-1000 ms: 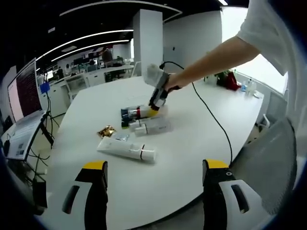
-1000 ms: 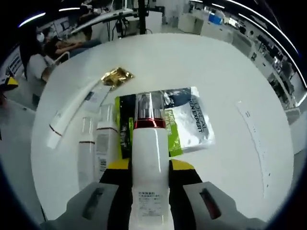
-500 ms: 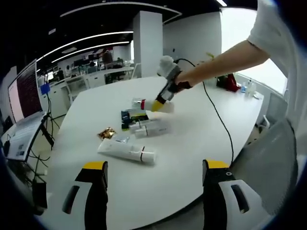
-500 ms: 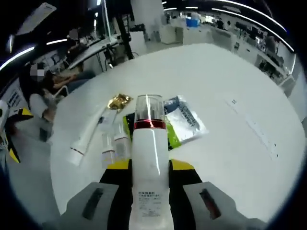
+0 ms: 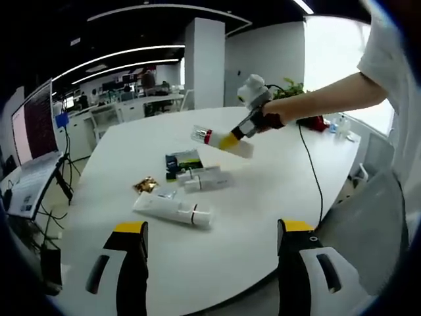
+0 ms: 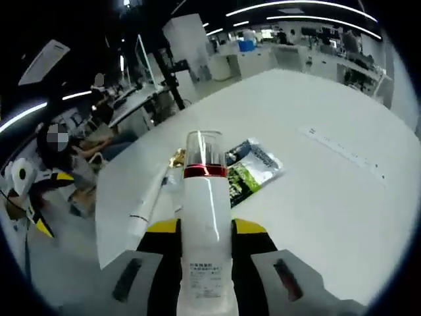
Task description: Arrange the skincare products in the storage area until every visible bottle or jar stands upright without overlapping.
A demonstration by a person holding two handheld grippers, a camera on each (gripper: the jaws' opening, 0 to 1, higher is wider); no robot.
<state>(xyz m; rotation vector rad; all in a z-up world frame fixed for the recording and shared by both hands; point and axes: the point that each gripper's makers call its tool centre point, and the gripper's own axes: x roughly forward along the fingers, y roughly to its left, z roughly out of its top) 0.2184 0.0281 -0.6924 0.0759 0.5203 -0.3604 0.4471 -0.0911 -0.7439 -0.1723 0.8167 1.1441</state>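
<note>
The white desk takes up the middle of the left gripper view, and nothing on it stands upright yet, so the arranging looks barely begun.

The largest product is a long white tube lying flat at centre-left, toward the lower part of the frame. Just above it, two small white bottles lie side by side on their sides. Touching their upper edge lies a flat dark and green packet; in the right gripper view it appears as sachets right of centre. A small gold wrapper lies left of the bottles, near the tube's end.

The right gripper, in the upper middle of the left gripper view, holds a white bottle with a red band and clear cap, its jaws closed on the bottle's sides. The bottle is lifted off the desk and lies roughly sideways in the air, cap pointing to the left of the frame.

The left gripper hovers at the bottom of its own view, jaws wide apart and holding nothing.

Left to do, as I judge it: stand the held bottle, then the two small bottles and the tube, none touching.
</note>
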